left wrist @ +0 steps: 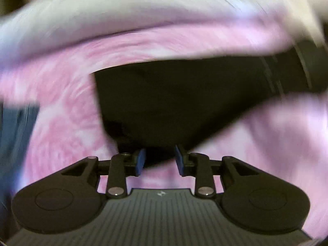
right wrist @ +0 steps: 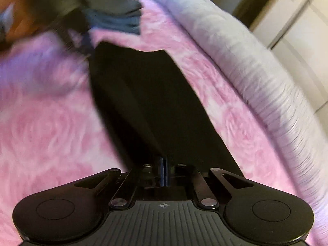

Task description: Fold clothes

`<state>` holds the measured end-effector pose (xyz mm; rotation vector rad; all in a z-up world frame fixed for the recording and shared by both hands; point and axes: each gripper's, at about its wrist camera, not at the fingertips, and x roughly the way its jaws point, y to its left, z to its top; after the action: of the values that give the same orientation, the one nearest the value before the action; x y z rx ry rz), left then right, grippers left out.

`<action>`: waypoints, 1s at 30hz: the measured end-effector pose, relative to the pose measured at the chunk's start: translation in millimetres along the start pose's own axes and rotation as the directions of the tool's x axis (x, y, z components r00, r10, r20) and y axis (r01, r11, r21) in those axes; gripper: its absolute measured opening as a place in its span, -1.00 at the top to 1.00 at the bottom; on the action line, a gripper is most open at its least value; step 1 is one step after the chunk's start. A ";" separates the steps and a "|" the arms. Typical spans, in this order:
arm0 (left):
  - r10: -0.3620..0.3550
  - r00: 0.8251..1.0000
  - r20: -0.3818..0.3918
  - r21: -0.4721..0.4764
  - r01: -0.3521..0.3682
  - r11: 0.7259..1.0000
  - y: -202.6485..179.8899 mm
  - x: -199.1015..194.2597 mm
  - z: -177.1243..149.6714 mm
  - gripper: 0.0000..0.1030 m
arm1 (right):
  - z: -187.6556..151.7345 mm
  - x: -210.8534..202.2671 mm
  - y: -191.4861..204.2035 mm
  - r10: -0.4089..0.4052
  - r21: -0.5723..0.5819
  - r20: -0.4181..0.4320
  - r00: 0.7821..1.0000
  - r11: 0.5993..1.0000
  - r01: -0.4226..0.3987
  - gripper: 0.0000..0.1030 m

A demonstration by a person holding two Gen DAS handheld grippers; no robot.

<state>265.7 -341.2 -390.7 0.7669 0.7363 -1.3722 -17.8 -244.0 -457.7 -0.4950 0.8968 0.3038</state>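
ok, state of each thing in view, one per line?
left tool: open, at the edge of the black garment
right tool: shut on black garment
black garment: spread on pink blanket
dark clothes pile: looks folded, blurred
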 end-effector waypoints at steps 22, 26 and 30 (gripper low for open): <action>0.098 0.990 0.101 0.751 -0.140 0.645 -80.9 23.6 -10.7 0.97 | -0.9 -10.4 -19.6 0.026 -0.003 0.043 0.999 1.000 -0.026 0.99; 0.076 0.993 0.094 0.813 -0.121 0.570 -86.1 30.1 -26.2 0.97 | -11.0 -0.7 -1.1 0.064 -0.058 0.024 0.998 0.996 -0.062 0.99; 0.062 0.996 0.058 0.779 -0.084 0.622 -83.1 36.8 -19.9 0.97 | -17.7 -15.3 17.6 -0.006 -0.036 0.043 0.999 0.999 0.007 0.94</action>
<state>184.8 -349.2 -436.1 1.4471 0.0205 -1.6240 -46.6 -239.2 -459.6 -0.5229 0.8492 0.3240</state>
